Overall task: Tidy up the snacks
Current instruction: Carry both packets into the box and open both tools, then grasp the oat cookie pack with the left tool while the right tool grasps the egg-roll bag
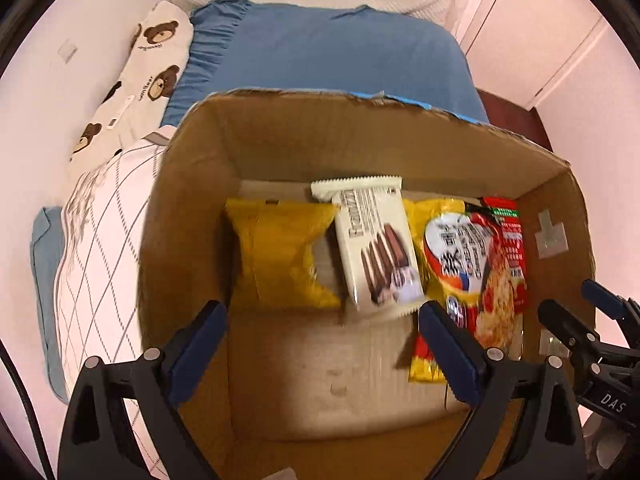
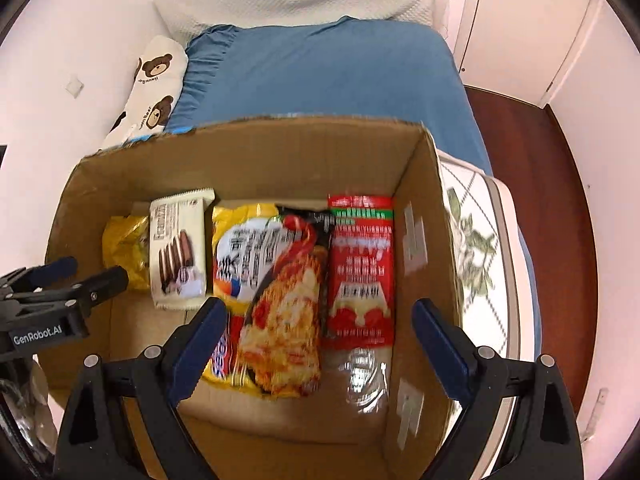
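An open cardboard box (image 1: 280,136) (image 2: 256,148) stands on the bed and holds several snack packs in a row. From left: a yellow bag (image 1: 280,256) (image 2: 124,248), a white wafer pack (image 1: 376,248) (image 2: 178,252), a yellow noodle pack (image 1: 452,248) (image 2: 248,256), a dark noodle pack with red print (image 2: 292,320), and a red pack (image 2: 360,268). My left gripper (image 1: 320,344) hovers open and empty above the box's left half. My right gripper (image 2: 320,344) hovers open and empty above the right half.
The box rests on a quilted mattress (image 2: 480,248) with a blue sheet (image 1: 328,52) behind it. A bear-print pillow (image 1: 136,80) lies at the left by the wall. A wooden floor (image 2: 532,168) and a door (image 2: 520,20) are on the right.
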`<state>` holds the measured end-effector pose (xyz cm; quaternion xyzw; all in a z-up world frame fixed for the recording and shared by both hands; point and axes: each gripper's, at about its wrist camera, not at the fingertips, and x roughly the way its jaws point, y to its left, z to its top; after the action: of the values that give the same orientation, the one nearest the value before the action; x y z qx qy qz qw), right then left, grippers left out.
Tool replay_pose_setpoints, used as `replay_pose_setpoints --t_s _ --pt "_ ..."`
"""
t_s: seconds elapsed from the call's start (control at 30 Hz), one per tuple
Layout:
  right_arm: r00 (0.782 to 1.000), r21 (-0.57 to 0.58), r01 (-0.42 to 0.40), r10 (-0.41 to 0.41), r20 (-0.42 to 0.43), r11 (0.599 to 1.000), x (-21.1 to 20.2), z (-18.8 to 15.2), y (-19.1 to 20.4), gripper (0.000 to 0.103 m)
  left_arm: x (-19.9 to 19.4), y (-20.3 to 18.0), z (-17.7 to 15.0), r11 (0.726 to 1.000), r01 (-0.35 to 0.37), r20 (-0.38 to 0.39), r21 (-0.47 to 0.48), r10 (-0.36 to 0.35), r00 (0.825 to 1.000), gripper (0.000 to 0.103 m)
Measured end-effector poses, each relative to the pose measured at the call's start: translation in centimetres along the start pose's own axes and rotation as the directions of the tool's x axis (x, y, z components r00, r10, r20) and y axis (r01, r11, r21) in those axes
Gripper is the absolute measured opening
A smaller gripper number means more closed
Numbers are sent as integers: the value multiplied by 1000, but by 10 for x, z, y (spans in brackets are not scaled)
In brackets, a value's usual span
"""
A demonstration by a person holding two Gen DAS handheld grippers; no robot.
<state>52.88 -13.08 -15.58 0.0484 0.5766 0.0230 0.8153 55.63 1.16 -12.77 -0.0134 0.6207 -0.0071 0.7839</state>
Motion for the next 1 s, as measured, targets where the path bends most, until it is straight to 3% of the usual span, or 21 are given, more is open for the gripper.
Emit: replay_pose_setpoints --t_s 0.23,0.57,0.83,1.0 --pt "998 11 -9 9 56 1000 -27 -41 2 96 -41 -1 -40 1000 11 124 -13 -9 992 98" --pt "988 -2 -14 14 156 1000 -88 -90 6 96 -113 -17 -92 999 14 276 51 -27 961 98" --pt "964 -16 25 -20 265 1000 -140 -128 11 96 -141 -22 -129 997 33 310 65 -51 949 98" --pt "958 12 -25 21 286 1000 -159 -151 8 96 -158 -27 -151 997 42 335 71 -64 940 98"
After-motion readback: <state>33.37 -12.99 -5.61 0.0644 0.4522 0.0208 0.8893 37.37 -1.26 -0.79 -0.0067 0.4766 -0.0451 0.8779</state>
